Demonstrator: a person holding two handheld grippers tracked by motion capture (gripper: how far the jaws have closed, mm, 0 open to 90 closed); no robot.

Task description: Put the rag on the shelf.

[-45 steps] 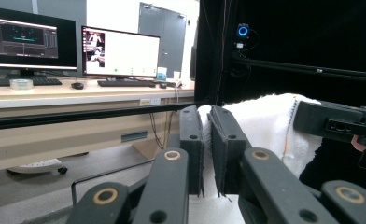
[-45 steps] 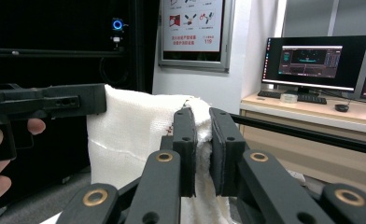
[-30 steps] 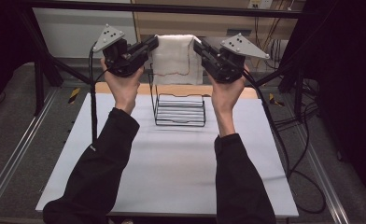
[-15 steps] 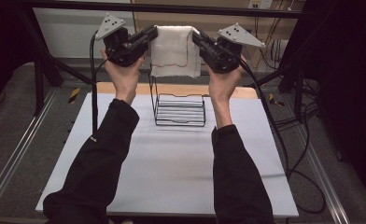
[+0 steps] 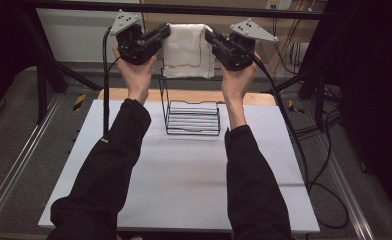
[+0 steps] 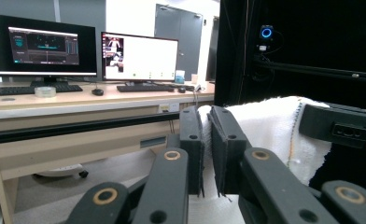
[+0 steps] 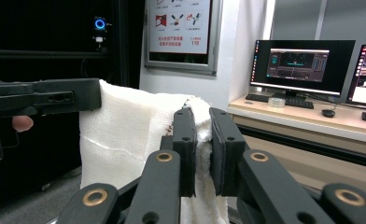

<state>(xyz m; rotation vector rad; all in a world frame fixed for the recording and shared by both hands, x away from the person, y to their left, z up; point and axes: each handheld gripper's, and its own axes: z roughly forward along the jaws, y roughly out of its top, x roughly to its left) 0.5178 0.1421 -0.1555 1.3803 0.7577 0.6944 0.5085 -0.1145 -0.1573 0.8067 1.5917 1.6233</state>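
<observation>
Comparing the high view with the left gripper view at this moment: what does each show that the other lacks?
High view alone: the wire rack on the white table, and both black sleeves. Left gripper view alone: a desk with two monitors and keyboards behind. Both: the white towel held up, the left gripper shut on one top corner, the right gripper at the other.

My rig: black sleeves, black grippers.
My left gripper (image 5: 165, 31) and right gripper (image 5: 209, 36) carry grey three-cornered plates, black cables, brass-ringed jaw pivots.
</observation>
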